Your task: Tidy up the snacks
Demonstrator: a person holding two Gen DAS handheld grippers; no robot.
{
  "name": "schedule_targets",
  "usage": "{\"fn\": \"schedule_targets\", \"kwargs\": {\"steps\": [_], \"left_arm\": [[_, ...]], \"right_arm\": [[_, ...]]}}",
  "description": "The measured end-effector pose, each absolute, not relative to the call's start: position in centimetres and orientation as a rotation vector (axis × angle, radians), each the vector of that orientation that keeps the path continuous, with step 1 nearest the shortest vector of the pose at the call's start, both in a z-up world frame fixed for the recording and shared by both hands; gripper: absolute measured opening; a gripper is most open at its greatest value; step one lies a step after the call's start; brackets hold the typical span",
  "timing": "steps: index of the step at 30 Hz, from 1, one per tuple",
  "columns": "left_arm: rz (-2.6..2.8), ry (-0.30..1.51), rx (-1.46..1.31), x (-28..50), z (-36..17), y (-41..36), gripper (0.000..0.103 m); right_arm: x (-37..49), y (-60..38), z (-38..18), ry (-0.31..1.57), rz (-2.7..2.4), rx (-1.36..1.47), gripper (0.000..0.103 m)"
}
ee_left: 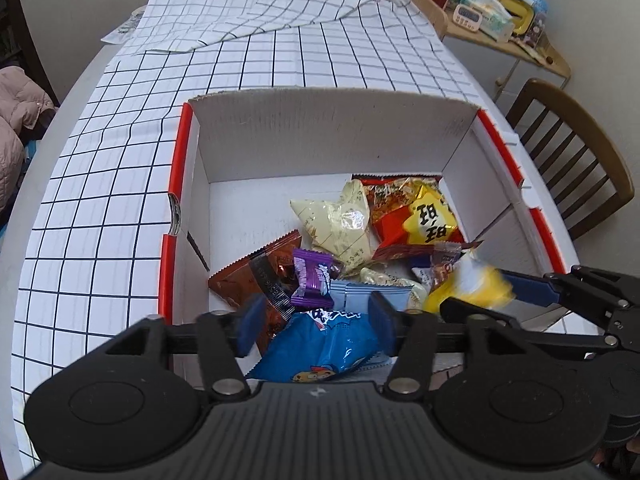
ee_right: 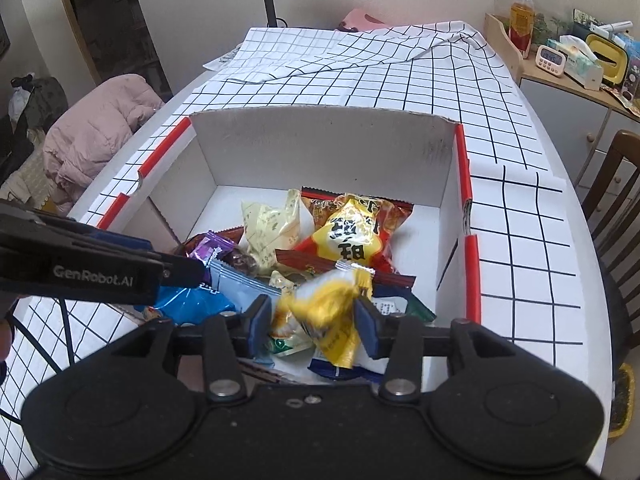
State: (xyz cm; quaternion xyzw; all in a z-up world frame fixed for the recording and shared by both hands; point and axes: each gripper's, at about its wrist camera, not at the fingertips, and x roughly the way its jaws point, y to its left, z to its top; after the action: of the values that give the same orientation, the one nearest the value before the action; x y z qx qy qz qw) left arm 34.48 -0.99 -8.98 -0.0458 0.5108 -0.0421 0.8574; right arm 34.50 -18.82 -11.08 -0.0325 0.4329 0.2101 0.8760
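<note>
Right hand-held gripper [ee_right: 314,316] hovered over the near end of the box [ee_right: 320,136], fingers partly apart around a blurred yellow packet [ee_right: 324,312]; grip or release, cannot tell. Left hand-held gripper [ee_left: 314,318] was wide open and empty above a blue bag [ee_left: 320,350]. Farther in, wrapped snacks [ee_left: 352,220] already lay piled in the box; checked bench [ee_left: 100,200] showed no stray snacks, so likely nearly done.

"GenRobot.AI" stands in grey letters on the black left claw [ee_right: 176,270] at mid-left; the small timer [ee_right: 549,58], upper right, seems to show "19:45" — snack-wrapper print is not legible enough to quote.
</note>
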Motion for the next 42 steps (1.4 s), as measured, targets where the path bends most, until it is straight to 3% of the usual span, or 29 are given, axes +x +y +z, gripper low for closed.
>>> {"fn": "schedule_targets", "kwargs": {"steps": [4, 5, 6, 7, 22, 31, 42], "left_arm": [[-0.086, 1.063, -0.100, 34.0, -8.6, -0.8, 0.057], [-0.088, 1.058, -0.097, 33.8, -8.5, -0.7, 0.058], [-0.089, 1.053, -0.094, 33.6, -8.3, -0.7, 0.059], [-0.090, 1.047, -0.094, 33.3, -8.1, -0.6, 0.062], [-0.131, 0.918, -0.107, 27.8, -3.7, 1.4, 0.078], [-0.197, 0.834, -0.160, 23.3, -1.2, 3.3, 0.100], [-0.207, 0.749, -0.197, 18.0, 0.5, 4.3, 0.101]], "right_arm": [[34.0, -18.9, -10.6, 0.889, 0.438, -0.053, 0.061], [33.8, -18.9, -10.5, 0.882, 0.434, -0.055, 0.069], [33.6, -19.0, -10.3, 0.876, 0.435, -0.055, 0.098], [33.3, -19.0, -10.2, 0.870, 0.443, -0.050, 0.102], [27.7, -19.7, -5.3, 0.708, 0.462, -0.035, 0.103], [22.9, -20.1, -2.3, 0.594, 0.463, 0.012, 0.103], [18.1, -20.4, -0.3, 0.503, 0.460, 0.076, 0.103]]}}
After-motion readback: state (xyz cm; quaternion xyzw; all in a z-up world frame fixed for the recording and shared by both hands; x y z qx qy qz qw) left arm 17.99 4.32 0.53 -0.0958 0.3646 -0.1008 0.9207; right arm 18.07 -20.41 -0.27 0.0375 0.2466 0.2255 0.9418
